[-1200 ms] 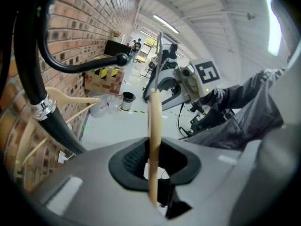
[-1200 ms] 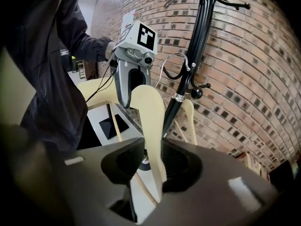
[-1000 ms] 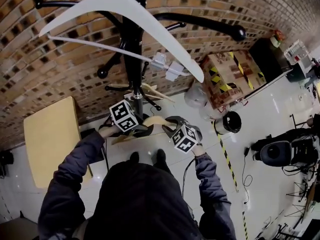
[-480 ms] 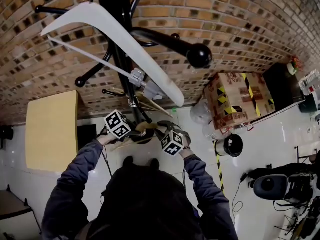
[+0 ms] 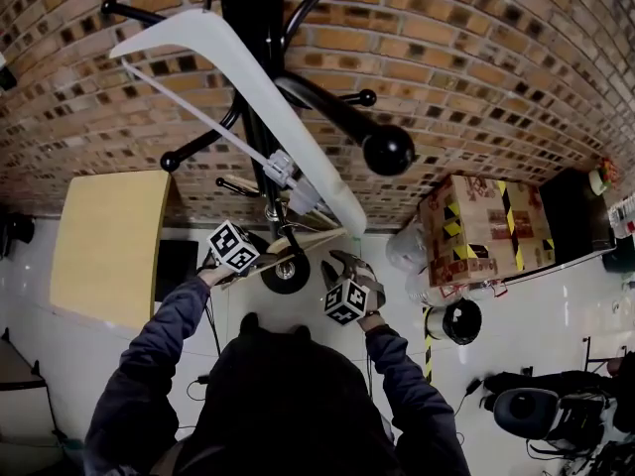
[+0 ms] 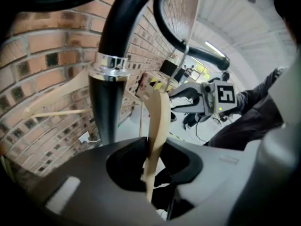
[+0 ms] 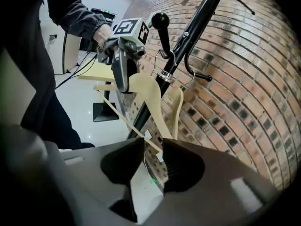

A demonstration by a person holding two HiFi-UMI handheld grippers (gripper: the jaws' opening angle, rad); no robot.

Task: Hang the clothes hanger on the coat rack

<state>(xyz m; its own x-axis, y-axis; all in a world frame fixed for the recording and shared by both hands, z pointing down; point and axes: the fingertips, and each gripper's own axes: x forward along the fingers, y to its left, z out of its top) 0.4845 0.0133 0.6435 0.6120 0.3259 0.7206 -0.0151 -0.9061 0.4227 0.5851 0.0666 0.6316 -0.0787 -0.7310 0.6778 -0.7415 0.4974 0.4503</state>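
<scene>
A light wooden hanger (image 5: 303,241) hangs low at the black coat rack (image 5: 256,87), its metal hook (image 7: 162,55) over a short peg. My left gripper (image 5: 260,258) holds the hanger's left arm (image 6: 157,121). Its jaws are opening, with the wood still touching both pads in the left gripper view. My right gripper (image 5: 342,266) is open with nothing between its fingers. It sits just short of the hanger's right end (image 7: 146,95), which shows beyond its jaws. The left gripper (image 7: 122,86) appears there too, at the hanger's far arm.
A large white hanger (image 5: 248,62) hangs from the rack's top. A second wooden hanger (image 7: 178,107) hangs behind the first, close to the brick wall (image 5: 446,87). A yellow table (image 5: 109,246) stands left, a taped cardboard box (image 5: 481,226) and a black bin (image 5: 456,320) right.
Both grippers have sunk with the wooden hanger toward the rack pole. The right gripper has come off the hanger's right end and now sits apart from it.
</scene>
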